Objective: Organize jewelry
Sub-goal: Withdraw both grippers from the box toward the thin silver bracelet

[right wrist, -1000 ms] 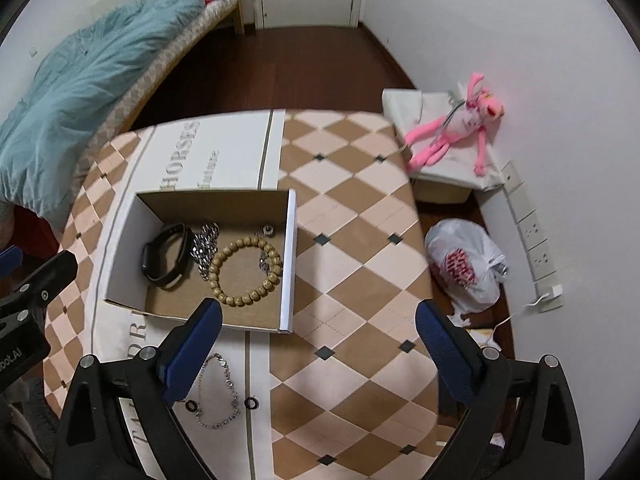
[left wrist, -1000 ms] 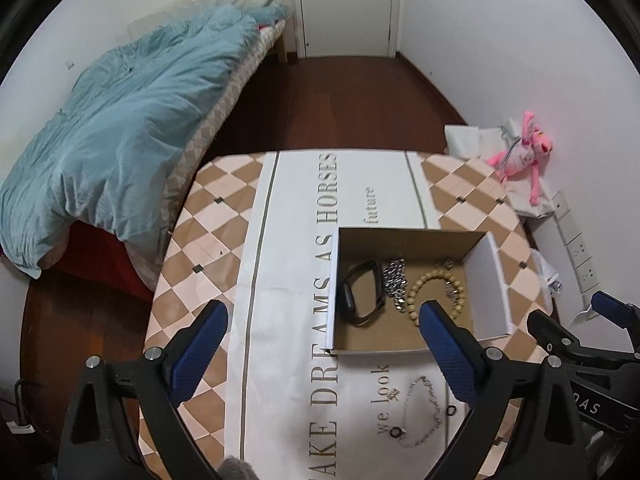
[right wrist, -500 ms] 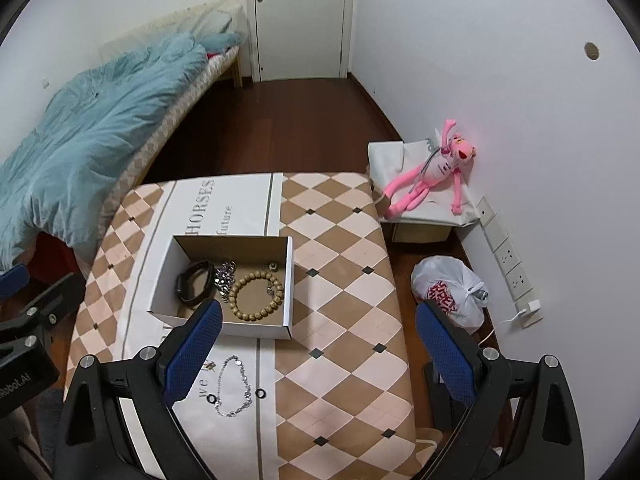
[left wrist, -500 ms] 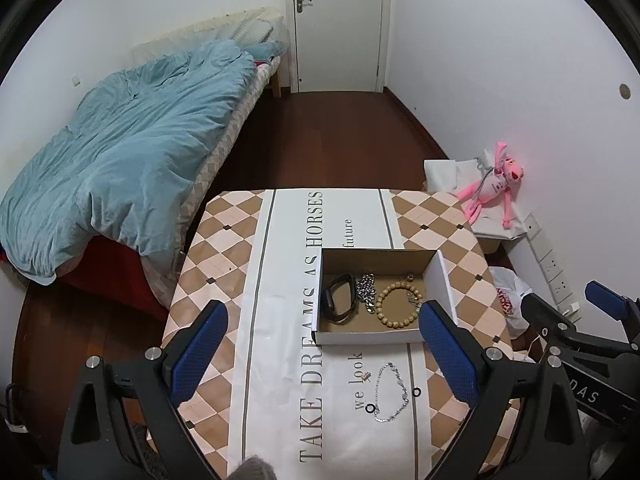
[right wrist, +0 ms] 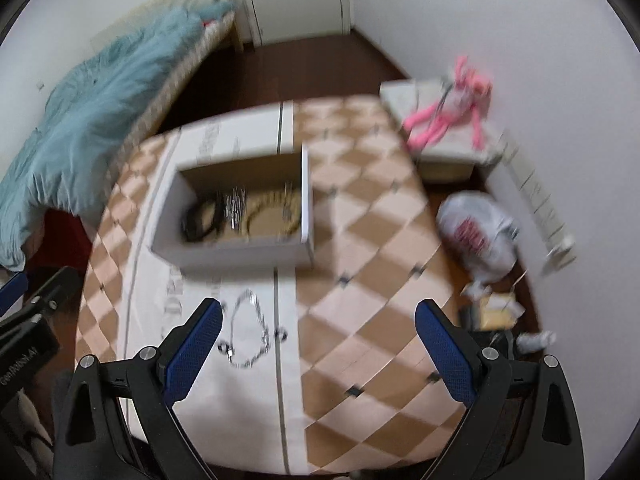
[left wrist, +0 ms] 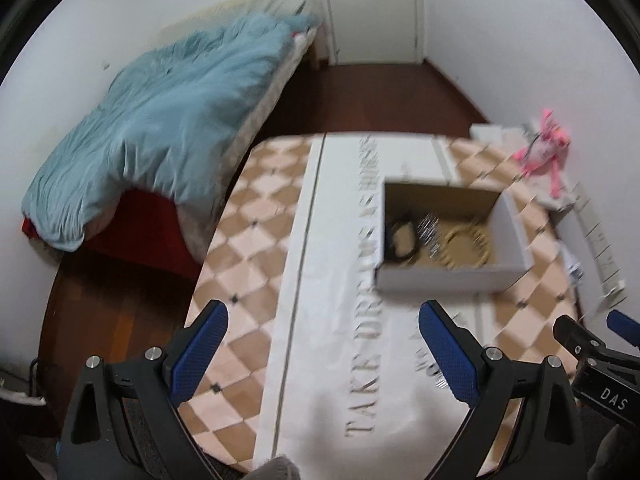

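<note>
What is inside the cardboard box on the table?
Inside the cardboard box lie a black band, a silver chain and a beaded bracelet. Its near wall hides the front floor, and blur hides small items.

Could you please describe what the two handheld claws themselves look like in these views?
Both the left claw and right claw have matte black angular frames with silver bolts, and two fingers faced with textured blue pads. The right claw's body, seen from the left wrist view, carries white lettering "DAS". No cables or sleeves are visible.
</note>
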The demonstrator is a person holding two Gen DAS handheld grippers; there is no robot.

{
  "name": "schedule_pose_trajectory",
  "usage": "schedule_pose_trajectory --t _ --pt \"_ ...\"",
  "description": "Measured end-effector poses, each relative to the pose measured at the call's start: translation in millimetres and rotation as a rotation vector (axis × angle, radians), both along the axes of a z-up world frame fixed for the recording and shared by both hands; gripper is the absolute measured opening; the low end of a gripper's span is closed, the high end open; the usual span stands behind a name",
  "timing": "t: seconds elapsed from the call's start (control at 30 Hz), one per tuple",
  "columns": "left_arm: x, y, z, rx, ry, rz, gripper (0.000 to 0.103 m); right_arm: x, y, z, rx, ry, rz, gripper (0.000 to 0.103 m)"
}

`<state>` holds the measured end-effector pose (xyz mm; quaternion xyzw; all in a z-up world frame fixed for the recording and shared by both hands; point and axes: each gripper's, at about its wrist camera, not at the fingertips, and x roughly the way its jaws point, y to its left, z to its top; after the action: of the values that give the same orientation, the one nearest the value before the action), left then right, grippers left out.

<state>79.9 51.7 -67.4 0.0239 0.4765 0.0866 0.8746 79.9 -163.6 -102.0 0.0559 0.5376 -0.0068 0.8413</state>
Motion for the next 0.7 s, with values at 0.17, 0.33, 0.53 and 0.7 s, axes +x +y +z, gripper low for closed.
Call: schedule_pose_trajectory --t 0.17,0.33,0.53,0.7 --pt "-3.4 7.3 -45.1 0.045 0.085 0.020 0.097 3.3 5.7 -65.2 0.042 0.080 0.017 0.072" --pt "-5.6 11.2 -78.6 0.043 0.156 0.035 0.097 4.8 15.5 -97.3 0.053 0.081 0.044 0.058" --pt "-10.9 10.0 -94.7 0.020 0.191 0.033 0.097 1.7 30.2 -103.2 0.019 0.023 0.115 0.018" --pt "-10.7 0.5 -99.5 -0.020 0.204 -0.002 0.097 -4.8 29.4 -97.7 0.040 -0.002 0.109 0.000"
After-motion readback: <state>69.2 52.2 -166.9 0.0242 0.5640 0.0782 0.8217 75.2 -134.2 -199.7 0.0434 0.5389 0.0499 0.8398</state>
